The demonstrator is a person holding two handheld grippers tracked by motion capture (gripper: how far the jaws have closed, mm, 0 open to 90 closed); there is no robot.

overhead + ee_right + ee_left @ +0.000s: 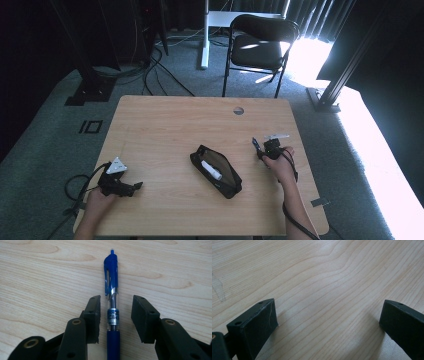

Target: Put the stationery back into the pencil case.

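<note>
Pen (112,302) lies between right tool (115,315) pads (not clamped).

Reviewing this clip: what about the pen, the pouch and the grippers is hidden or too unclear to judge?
- Pen: right gripper view, its writing end is cut off by the bottom edge; whether the left pad touches it is unclear.
- Pencil case: high view, too small to identify the white item inside.
- Right gripper: high view, too small to see the jaw gap.
- Left gripper: left gripper view, jaw bases cut off by the frame edges.
</note>
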